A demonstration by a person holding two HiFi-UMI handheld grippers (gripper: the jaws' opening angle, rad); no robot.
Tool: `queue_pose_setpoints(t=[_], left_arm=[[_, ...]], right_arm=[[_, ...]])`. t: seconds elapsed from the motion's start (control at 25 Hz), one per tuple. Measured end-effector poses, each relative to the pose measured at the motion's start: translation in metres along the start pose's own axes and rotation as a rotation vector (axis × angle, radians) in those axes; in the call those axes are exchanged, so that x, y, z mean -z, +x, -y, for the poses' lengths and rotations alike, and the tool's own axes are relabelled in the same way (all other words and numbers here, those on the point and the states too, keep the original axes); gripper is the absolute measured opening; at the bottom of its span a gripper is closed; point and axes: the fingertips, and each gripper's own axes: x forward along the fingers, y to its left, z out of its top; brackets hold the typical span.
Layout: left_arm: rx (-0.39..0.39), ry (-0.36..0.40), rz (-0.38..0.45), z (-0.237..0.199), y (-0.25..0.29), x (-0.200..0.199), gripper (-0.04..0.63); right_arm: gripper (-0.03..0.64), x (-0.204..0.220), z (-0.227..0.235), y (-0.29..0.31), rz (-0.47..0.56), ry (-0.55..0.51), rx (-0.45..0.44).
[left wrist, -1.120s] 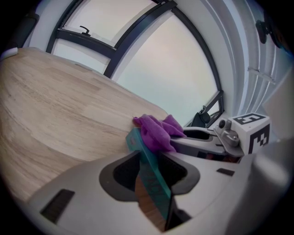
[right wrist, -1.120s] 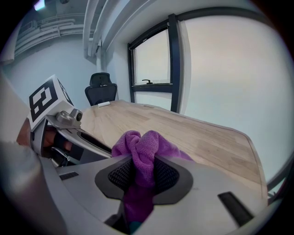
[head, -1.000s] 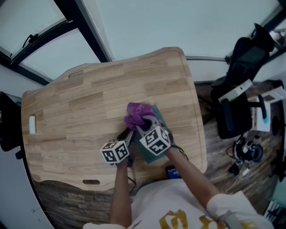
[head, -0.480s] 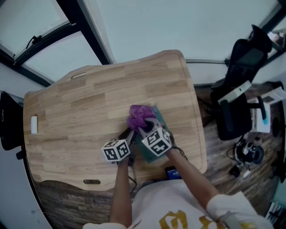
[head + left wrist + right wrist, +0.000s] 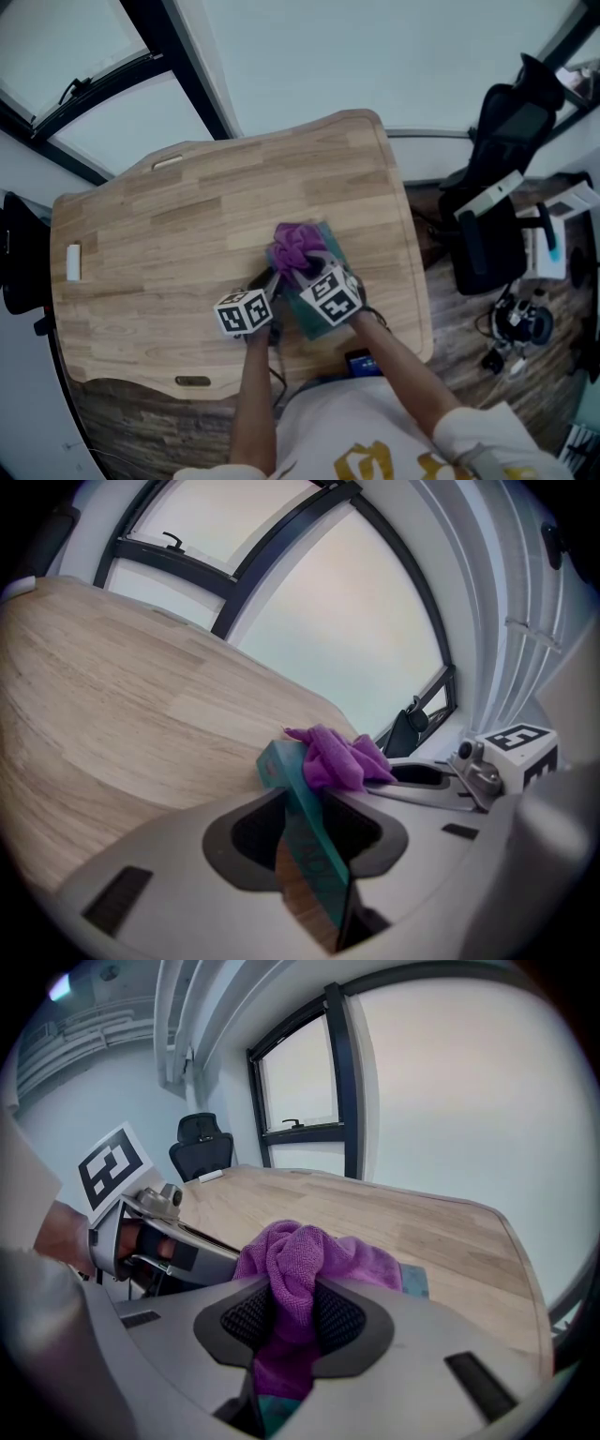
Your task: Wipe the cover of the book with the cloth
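left claw [image 5: 305, 808] pinches the book [image 5: 281, 766] edge, right claw [image 5: 291, 1312] pinching the cloth [image 5: 300, 1251] on the cover; wiping looks midway.

Purple cloth [image 5: 291, 1269], teal book [image 5: 306, 827] — pale, streaky wood-grain table [image 5: 187, 225]

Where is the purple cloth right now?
In the head view, the cloth is bunched in the right gripper. It rests on the teal book, right of the middle on the person's side of the table.
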Motion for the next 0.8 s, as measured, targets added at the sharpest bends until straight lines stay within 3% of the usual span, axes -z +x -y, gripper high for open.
queue_pose_setpoints(t=[0.8], left_arm=[[0.002,-0.001,0.001,-0.003,0.001,0.000,0.124]], right_arm=[[0.098,0.025,-0.015,-0.019,-0.022,0.038,-0.006]])
